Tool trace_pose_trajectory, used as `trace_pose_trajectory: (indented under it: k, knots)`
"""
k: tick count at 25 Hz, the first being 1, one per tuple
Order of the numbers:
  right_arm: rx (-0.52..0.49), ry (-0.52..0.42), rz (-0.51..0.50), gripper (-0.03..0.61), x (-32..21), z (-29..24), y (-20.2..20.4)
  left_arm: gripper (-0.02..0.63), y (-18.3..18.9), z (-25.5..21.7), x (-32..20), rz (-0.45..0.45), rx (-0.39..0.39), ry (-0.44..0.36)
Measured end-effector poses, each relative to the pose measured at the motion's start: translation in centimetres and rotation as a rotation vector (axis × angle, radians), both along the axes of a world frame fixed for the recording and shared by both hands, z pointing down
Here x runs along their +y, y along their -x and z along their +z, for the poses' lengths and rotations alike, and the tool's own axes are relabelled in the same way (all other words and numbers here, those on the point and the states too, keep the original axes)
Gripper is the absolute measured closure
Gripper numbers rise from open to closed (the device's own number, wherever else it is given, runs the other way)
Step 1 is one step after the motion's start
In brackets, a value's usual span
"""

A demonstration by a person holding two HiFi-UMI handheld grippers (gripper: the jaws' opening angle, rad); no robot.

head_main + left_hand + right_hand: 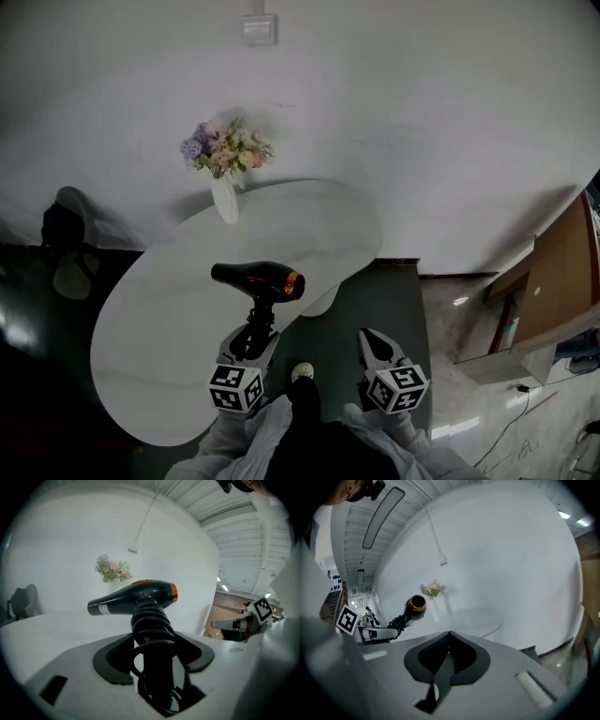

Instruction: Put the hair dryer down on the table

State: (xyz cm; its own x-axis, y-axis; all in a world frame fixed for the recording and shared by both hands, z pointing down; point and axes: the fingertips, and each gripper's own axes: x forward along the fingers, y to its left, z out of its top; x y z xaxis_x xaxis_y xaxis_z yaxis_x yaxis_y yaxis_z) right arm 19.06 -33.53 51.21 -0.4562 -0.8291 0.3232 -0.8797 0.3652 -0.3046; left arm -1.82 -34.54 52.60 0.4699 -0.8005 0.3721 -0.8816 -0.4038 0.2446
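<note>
Head view: The left gripper grasps a black hair dryer by its handle. The dryer is held upright over the near right edge of the white table and does not rest on it. Its nozzle points toward the table's left side, and its orange-ringed end faces right. A white vase of flowers stands at the far edge of the table. The right gripper is off the table, beyond its near right edge, over the dark floor.

Left gripper view: The jaws are clenched on the dryer's handle, which has a black cord coiled round it. The barrel sits above the jaws, level, with the nozzle to the left. The table top lies below and beyond it, and the flowers are behind at the wall. The right gripper shows at the right, well apart.

Right gripper view: The jaws are closed on each other with nothing between them. The dryer's orange-ringed end shows at left, held up in the left gripper. The table and vase lie beyond.
</note>
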Motion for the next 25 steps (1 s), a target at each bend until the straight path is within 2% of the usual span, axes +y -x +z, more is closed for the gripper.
trace_pose_trajectory:
  k: [8, 12, 17, 25]
  knots:
    - [-0.025, -0.018, 0.013, 0.569, -10.4, 0.1, 0.3, 0.347, -1.3, 0.7, -10.6, 0.052, -0.049, -0.013]
    - [-0.015, 0.002, 0.007, 0.569, -12.7, 0.6, 0.6, 0.347, -2.4, 1.7, -14.2, 0.087, -0.082, -0.001]
    - [0.010, 0.056, -0.012, 0.569, -14.6, 2.0, 0.1, 0.347, -3.9, 4.3, -17.8, 0.122, -0.171, 0.026]
    - [0.037, 0.090, -0.099, 0.569, -21.4, 2.9, -0.7, 0.348, -6.2, 8.7, -24.3, 0.099, -0.244, 0.098]
